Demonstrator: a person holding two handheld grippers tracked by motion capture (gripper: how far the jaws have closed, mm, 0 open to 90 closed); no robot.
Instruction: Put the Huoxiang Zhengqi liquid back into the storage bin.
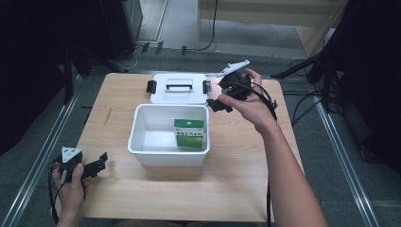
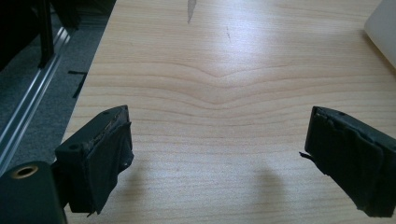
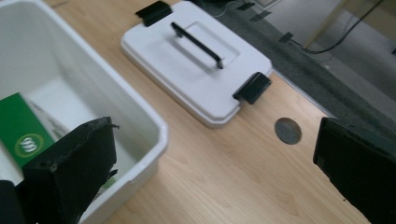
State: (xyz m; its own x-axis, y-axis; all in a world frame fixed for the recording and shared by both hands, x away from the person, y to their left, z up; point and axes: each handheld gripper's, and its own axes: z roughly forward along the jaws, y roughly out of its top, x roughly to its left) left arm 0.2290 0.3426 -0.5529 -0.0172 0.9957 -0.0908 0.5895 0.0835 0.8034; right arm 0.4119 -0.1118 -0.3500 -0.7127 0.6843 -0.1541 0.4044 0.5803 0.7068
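A pale wooden surface point(image 1: 236, 184) with visible grain is seen from above. At the centre of the frame, one open rectangular bin point(image 1: 142, 151) of smooth white plastic is placed, with rounded corners and a thick rim. One green carton point(image 1: 189, 133) with white print is stood inside it, against the bin's right wall. Just above the bin, one flat white lid point(image 1: 178, 94) is laid, fitted with one black handle and two black clips. At the upper right, the right gripper point(image 1: 221, 103) is held above the surface near the lid, its black padded fingers spread wide and empty. At the lower left, the left gripper point(image 1: 97, 164) is held low, fingers likewise wide apart, with nothing grasped.
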